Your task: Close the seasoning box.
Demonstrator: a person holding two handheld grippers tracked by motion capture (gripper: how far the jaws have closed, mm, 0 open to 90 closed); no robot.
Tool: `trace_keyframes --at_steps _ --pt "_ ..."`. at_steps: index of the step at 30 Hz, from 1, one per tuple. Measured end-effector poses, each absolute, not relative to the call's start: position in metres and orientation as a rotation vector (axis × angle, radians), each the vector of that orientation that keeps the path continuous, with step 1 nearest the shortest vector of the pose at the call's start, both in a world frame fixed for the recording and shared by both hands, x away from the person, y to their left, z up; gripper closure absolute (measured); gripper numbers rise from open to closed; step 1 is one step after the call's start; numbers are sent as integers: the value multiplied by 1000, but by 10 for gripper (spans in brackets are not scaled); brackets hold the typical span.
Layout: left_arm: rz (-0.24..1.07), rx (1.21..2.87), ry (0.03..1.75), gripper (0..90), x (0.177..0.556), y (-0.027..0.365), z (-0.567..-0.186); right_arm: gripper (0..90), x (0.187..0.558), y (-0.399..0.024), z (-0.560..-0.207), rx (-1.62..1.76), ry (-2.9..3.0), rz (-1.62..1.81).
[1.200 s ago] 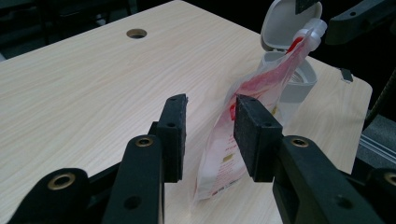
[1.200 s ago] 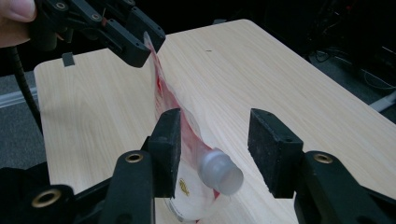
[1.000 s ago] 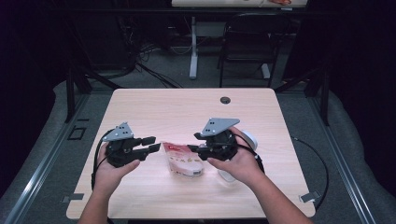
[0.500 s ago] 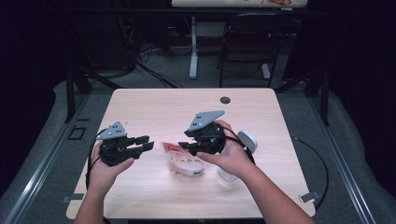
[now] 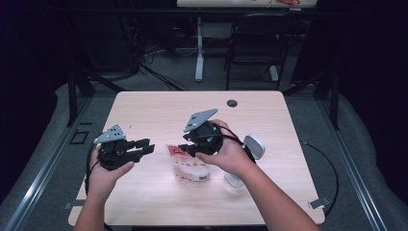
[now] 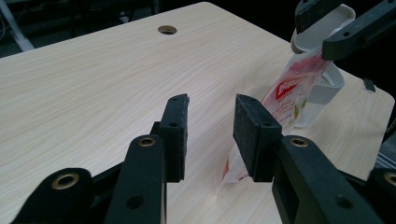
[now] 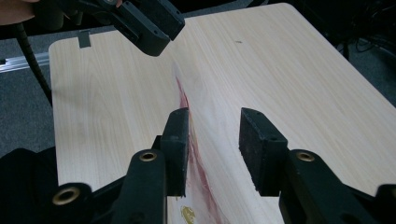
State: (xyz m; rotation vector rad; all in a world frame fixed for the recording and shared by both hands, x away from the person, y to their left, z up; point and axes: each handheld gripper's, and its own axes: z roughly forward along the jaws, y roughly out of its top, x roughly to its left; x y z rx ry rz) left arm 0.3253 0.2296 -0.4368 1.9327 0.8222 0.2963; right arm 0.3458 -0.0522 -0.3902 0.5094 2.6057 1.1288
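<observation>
pouch (image 5: 188, 166) print (tiny) illegible

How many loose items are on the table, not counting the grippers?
2: a clear pouch with red print at centre front, and a white object right of it, partly behind the right hand; more could be hidden.

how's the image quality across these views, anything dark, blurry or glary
High view: the table is evenly lit, the room around it nearly black, and the picture is soft. Left gripper view: jaws sharp, the pouch slightly soft. Right gripper view: the clear pouch close up is a hazy, see-through smear.
</observation>
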Motion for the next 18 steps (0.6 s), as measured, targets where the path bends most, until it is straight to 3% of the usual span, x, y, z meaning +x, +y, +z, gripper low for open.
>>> trace_keyframes --at_steps 18 --pt "282 1951 821 652 328 227 -442 746 352 -28 -400 452 2705 1020"
